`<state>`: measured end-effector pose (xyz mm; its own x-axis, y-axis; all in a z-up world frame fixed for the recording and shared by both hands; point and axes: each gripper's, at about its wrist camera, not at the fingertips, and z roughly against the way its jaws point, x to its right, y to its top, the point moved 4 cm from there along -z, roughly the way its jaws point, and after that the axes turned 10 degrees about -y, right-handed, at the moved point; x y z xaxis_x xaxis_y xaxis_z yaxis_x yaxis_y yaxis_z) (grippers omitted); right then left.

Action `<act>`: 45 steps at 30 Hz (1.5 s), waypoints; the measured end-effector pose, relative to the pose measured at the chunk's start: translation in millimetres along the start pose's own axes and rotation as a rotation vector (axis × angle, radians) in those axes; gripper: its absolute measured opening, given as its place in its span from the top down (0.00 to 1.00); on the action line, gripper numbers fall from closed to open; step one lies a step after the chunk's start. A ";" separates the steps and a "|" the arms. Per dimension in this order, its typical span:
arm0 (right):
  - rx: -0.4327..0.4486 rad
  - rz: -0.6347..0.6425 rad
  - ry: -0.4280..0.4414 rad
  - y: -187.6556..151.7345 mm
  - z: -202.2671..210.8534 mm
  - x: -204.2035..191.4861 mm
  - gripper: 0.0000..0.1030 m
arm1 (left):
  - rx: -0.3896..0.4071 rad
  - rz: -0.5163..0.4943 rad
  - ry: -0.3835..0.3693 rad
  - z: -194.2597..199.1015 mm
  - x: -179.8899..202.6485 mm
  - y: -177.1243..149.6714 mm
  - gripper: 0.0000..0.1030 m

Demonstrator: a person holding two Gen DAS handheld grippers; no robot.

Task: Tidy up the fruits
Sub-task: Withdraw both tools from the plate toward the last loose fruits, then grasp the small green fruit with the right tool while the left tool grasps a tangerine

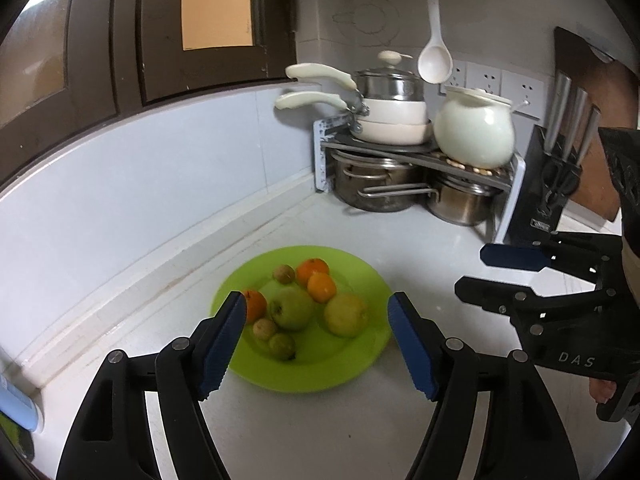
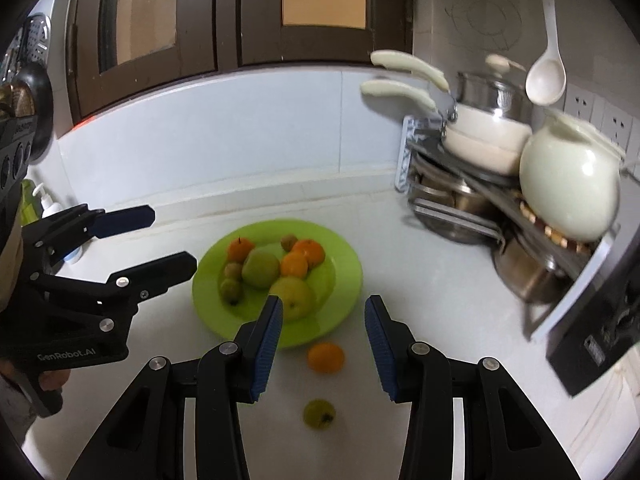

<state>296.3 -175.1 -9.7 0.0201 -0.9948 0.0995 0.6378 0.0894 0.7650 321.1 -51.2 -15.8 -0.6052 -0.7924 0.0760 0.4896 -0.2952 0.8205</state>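
— nearest the right camera?
— right gripper (image 2: 324,344), jaws apart, nothing between the pads. just beyond its tips a loose orange (image 2: 325,357) sits on the white counter (image 2: 420,280), and a small green fruit (image 2: 319,413) lies nearer still, at 6 o'clock of the orange. both are off the plate.
— and the plate?
— green plate (image 2: 344,280) at 12 o'clock of the loose orange, holding three oranges, two big green apples and three small brownish-green fruits, all bunched close. the fruits are round, so no long axis to speak of; the far-left orange (image 2: 240,249) shows its stem up.
— left side?
— left gripper (image 1: 318,344) open and empty, hovering over the plate's near rim, pointing toward the pot rack (image 1: 400,152) at 1 o'clock. fingers (image 1: 224,340) frame the green apple (image 1: 291,309).
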 end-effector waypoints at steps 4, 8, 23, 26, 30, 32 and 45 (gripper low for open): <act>-0.041 -0.009 0.003 -15.9 -3.5 -4.8 0.58 | -0.021 -0.007 -0.018 -1.5 2.5 -13.1 0.30; -0.087 -0.023 0.009 -31.9 -9.8 -8.8 0.58 | -0.051 -0.007 -0.028 -5.6 3.2 -26.2 0.30; -0.257 -0.079 0.045 -79.0 -47.9 -7.1 0.58 | -0.171 -0.002 -0.056 -39.3 8.8 -59.9 0.30; -0.272 -0.086 0.051 -83.8 -52.2 -6.2 0.58 | -0.191 0.000 -0.070 -45.5 10.3 -64.4 0.30; -0.285 -0.083 0.055 -87.5 -56.9 -7.3 0.58 | -0.211 0.006 -0.086 -52.7 12.1 -67.7 0.30; -0.291 -0.081 0.053 -88.8 -59.2 -7.4 0.59 | -0.215 0.008 -0.097 -54.8 12.6 -68.3 0.30; -0.295 -0.096 0.057 -93.0 -66.6 -2.3 0.71 | -0.243 -0.011 -0.127 -69.9 22.5 -66.8 0.30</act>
<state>288.2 -184.3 -123.5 -0.0130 -0.9999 -0.0066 0.8344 -0.0144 0.5509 318.7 -86.6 -108.5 -0.6780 -0.7195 0.1505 0.6091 -0.4352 0.6630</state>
